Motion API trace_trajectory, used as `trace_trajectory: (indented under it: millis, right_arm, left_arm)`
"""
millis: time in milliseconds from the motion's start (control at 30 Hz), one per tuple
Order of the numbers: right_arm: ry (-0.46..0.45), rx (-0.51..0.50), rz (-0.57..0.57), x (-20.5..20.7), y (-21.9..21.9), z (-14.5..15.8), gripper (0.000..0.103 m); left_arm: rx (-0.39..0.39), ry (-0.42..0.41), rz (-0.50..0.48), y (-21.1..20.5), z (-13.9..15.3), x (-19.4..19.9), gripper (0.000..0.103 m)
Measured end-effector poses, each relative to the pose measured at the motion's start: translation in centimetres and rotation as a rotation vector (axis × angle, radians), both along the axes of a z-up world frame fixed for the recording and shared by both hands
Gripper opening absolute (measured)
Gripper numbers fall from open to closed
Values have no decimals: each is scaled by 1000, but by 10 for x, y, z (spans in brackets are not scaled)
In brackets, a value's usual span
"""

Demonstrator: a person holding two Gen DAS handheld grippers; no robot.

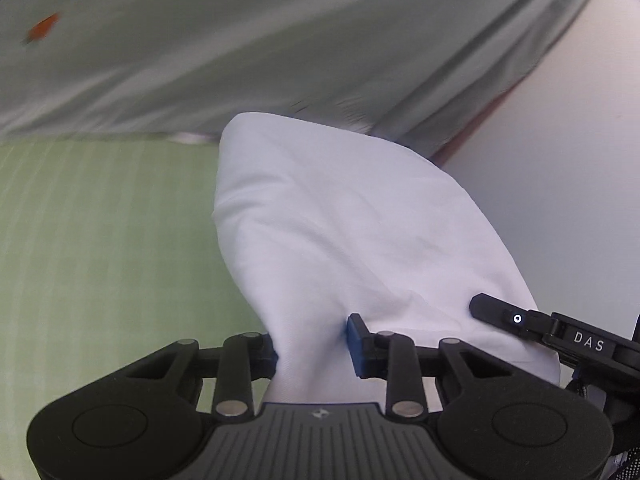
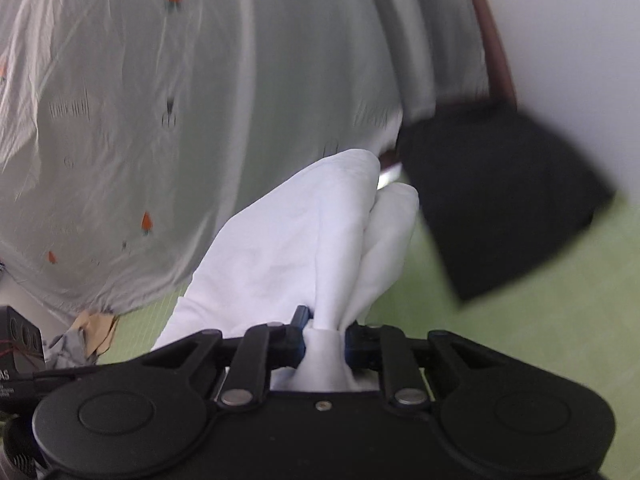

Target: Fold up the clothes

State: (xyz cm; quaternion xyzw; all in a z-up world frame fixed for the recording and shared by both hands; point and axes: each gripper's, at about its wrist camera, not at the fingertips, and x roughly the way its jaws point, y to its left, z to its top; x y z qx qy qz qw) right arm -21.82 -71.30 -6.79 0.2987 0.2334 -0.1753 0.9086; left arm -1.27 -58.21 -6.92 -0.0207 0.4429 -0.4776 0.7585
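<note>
A white garment (image 1: 340, 232) fills the middle of the left wrist view, bunched between the blue-padded fingers of my left gripper (image 1: 314, 346), which is shut on it. The right gripper shows at the right edge of this view, against the same cloth. In the right wrist view the white garment (image 2: 304, 240) rises in folds from my right gripper (image 2: 325, 338), which is shut on a gathered piece of it. Both grippers hold the garment lifted above the green checked surface (image 1: 100, 240).
A pale sheet with small orange carrot prints (image 2: 140, 100) hangs behind the work area. A black folded cloth (image 2: 500, 200) lies on the green surface (image 2: 540, 320) at the right. Crumpled brown and grey items (image 2: 80, 340) sit at the left edge. A white wall (image 1: 580, 160) stands at the right.
</note>
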Motion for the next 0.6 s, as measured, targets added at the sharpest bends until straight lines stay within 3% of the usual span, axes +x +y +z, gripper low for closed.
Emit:
trace_trajectory:
  millis: [100, 167, 200, 233, 267, 300, 367, 467, 600]
  right_arm:
    - [-33, -101, -42, -6, -57, 36, 17]
    - [-35, -169, -95, -3, -99, 54, 20]
    - [-7, -209, -122, 2, -119, 58, 30]
    - [61, -255, -155, 11, -139, 57, 38]
    - [129, -302, -189, 21, -158, 55, 55]
    - [198, -357, -229, 31, -171, 49, 64]
    - [310, -461, -286, 49, -190, 33, 66]
    - [340, -512, -285, 66, -191, 5, 81]
    - [331, -487, -269, 72, -165, -24, 84]
  left_arm:
    - [-76, -52, -58, -56, 26, -2, 33]
    - [-104, -74, -76, -100, 36, 8, 45]
    - [-93, -85, -77, -123, 36, 15, 52]
    - [-70, -94, -71, -140, 33, 19, 66]
    - [-46, -104, -63, -155, 29, 23, 77]
    - [-29, -115, -55, -165, 24, 25, 78]
    - [-13, -129, -49, -169, 12, 29, 86]
    - [51, -162, -27, -157, -9, 33, 95]
    - [142, -208, 14, -132, -27, 26, 97]
